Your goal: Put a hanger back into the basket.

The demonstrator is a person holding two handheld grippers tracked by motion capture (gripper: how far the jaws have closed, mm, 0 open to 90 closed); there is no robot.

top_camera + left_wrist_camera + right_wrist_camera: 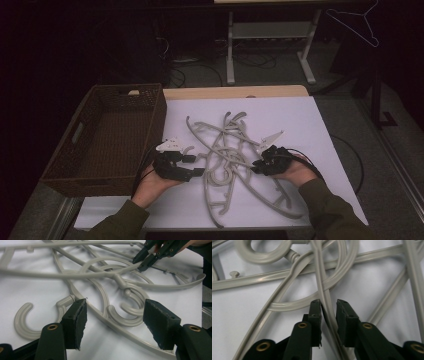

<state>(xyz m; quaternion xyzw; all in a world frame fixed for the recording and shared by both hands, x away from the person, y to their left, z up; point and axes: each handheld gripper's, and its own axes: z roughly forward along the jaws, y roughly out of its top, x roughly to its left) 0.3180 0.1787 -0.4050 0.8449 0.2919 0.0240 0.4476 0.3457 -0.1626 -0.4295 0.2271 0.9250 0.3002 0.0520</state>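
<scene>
Tangle of grey plastic hangers (227, 160) lies mid-table on the white sheet (320, 130), several overlapping, arms and hooks crossed over each other; pile runs from near the far edge down to the near edge. Woven brown basket (85, 165) sits at table's left, just beside the sheet; its inside looks bare in the high view. L gripper (196, 165) held low at pile's left edge, between basket and hangers, pointing right twd the pile. In left gripper view its jaws stand wide apart, pads (77, 322) clear of everything; hanger hooks (130, 305) lie on the sheet beyond and btwn the jaws, one separate hook (23, 317) curls off to the left. Nothing pinched there, so L tongs open. R gripper (256, 167) comes in from pile's right side, pointing left, tips at the hangers. In right gripper view its jaws are narrow, w/ one thin hanger arm (324, 297) running straight down btwn the pads (315, 315); arm lies against the left pad, small gap shows at the right pad. Can't tell for sure if both pads press, but reads as not quite clamped: R tongs nearly closed around that arm, bar btwn them. Left gripper view also shows R gripper (141, 263) far off at top right, tips at a long hanger bar (75, 275). Person's hands and olive sleeves (330, 210) enter from the near edge. One more hanger (357, 25), thin wire outline, hangs in the dark bkgd top right, well apart from the table.
</scene>
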